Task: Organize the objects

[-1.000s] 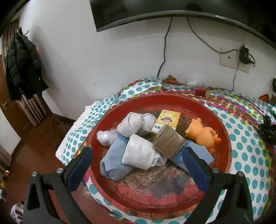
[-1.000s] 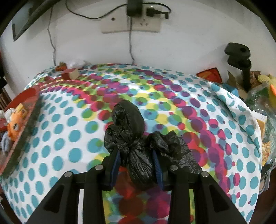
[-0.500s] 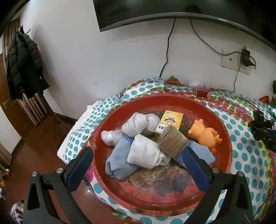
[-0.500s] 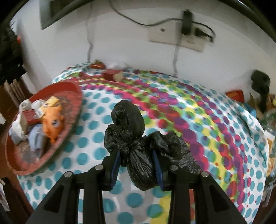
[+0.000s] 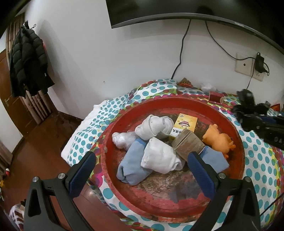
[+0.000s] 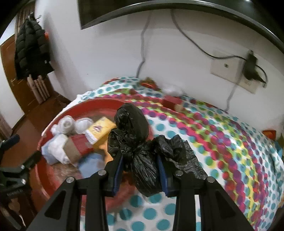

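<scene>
A round red tray lies on the polka-dot cloth and holds white sock rolls, a blue cloth, a yellow box, a brown cardboard box and an orange toy animal. My left gripper is open and empty, above the tray's near side. My right gripper is shut on a knotted black plastic bag, held in the air over the tray's right edge. The bag and right gripper also show in the left wrist view.
A small red box and a crumpled tissue lie at the back of the cloth by the wall. A wall socket with a charger, a TV and a hanging black jacket are behind. Wooden floor is at the left.
My right gripper has carried the black bag left, from over the middle of the cloth to the tray's right edge. My left gripper has stayed open and nearly still.
</scene>
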Demonstrator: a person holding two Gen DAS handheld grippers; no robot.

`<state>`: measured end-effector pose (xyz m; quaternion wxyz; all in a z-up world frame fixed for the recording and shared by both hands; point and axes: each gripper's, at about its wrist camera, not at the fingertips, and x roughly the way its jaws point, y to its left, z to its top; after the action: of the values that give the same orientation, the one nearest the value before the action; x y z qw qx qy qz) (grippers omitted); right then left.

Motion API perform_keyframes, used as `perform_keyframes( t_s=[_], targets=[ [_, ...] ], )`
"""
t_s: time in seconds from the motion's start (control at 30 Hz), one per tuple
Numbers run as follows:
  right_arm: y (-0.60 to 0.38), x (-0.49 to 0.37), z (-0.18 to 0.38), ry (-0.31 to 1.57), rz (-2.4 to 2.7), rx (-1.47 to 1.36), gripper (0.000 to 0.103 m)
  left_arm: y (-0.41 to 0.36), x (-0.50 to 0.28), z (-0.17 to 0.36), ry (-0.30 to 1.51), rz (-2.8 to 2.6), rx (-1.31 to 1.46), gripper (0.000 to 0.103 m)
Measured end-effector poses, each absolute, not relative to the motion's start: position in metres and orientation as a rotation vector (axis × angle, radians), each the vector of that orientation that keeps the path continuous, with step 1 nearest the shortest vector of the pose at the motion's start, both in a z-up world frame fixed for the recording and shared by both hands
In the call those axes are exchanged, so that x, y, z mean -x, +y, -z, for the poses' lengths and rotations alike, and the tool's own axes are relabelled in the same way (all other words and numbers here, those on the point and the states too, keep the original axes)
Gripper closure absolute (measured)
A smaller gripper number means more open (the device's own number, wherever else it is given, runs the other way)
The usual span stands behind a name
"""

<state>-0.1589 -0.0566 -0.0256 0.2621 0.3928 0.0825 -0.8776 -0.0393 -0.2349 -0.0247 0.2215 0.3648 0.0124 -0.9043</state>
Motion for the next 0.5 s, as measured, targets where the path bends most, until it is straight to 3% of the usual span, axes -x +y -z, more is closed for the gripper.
perform_keyframes(
  t_s=[0.5],
  targets=[
    [-0.139,0.167,0.036,0.296,2.302,-1.108,0.066,-0.258,0.037,0.028,0.097,2.457,-1.024,0.000]
  ],
)
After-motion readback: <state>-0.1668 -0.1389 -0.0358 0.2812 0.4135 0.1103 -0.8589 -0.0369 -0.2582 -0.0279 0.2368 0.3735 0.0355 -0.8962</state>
